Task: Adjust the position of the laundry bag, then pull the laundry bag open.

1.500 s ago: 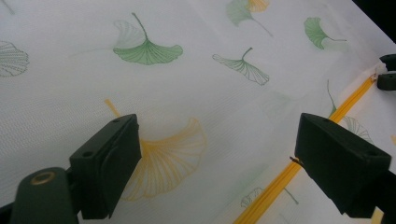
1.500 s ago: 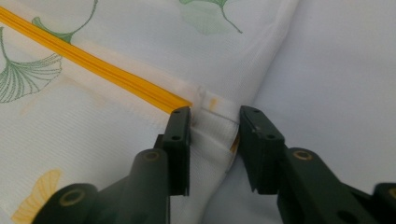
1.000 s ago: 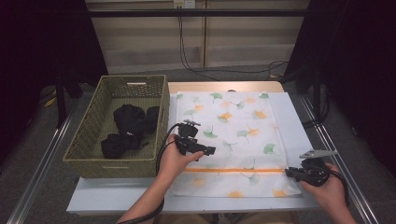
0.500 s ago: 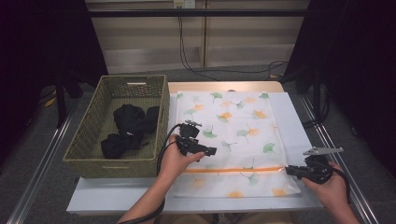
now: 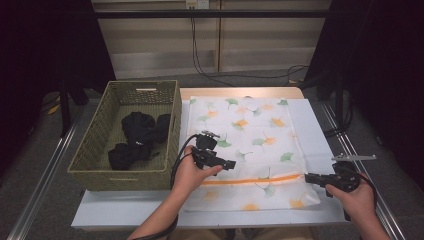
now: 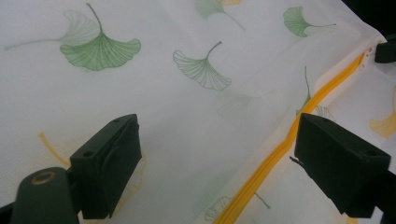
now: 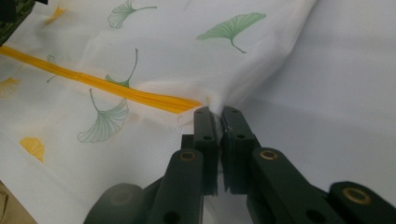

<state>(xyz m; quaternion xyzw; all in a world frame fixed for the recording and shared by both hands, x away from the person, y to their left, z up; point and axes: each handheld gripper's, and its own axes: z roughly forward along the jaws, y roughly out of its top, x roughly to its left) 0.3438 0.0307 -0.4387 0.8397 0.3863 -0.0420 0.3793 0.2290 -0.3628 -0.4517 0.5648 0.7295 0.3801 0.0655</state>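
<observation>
Right hand-held gripper pinching the end of the mesh bag's zip

The white mesh laundry bag [image 5: 250,140], printed with ginkgo leaves, lies flat on the desk [image 5: 315,125] just right of the wicker basket [image 5: 100,165]. The right hand-held gripper [image 7: 215,114] has its jaws closed on the bag's edge where the orange zipper [image 5: 255,179] ends; whether it has the pull tab or only mesh is hidden between the pads. The left hand-held gripper [image 6: 219,154] hangs over the bag with jaws spread wide, holding nothing, the zipper running beneath. In the basket are dark clothes [image 5: 137,140], too bunched to make out. The desk's near edge is cut off.
</observation>
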